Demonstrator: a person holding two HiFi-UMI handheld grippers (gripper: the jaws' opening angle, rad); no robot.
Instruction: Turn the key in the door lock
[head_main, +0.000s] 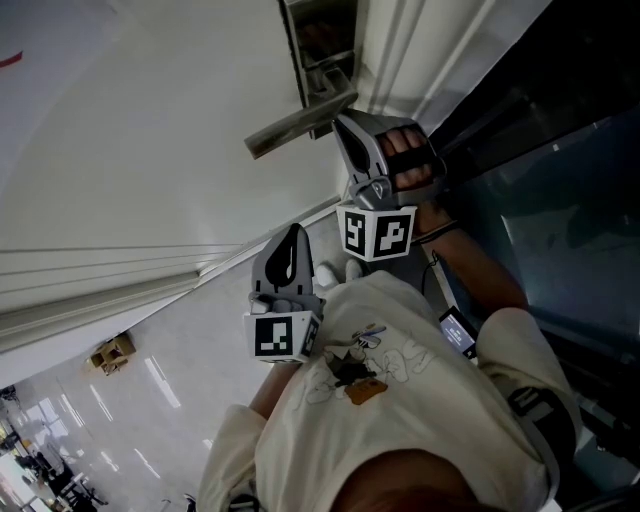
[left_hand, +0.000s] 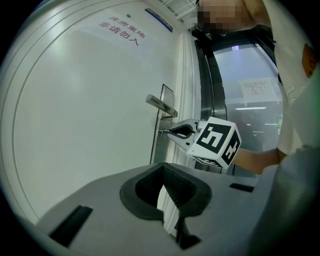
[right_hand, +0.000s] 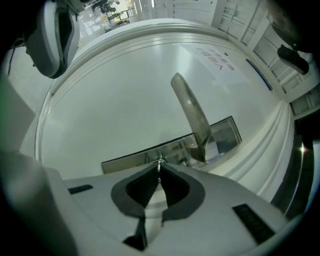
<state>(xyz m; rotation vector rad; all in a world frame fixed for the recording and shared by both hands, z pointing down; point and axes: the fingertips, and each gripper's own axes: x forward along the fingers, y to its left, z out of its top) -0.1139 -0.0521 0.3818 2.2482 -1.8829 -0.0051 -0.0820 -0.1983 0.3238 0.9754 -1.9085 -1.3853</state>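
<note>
The small silver metal key (right_hand: 159, 162) is being pinched by the right tongs (right_hand: 159, 168), while the left tongs (left_hand: 163, 167) are being kept closed and empty. Off-axis twisting could slip this thin grip.

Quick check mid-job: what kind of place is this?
Probably an office or lab corridor: a white door with a steel lever handle, a red printed notice on it, and glass panels beside it.

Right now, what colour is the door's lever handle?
The lever handle is silver-grey brushed metal. It shows best in the right gripper view.
</note>
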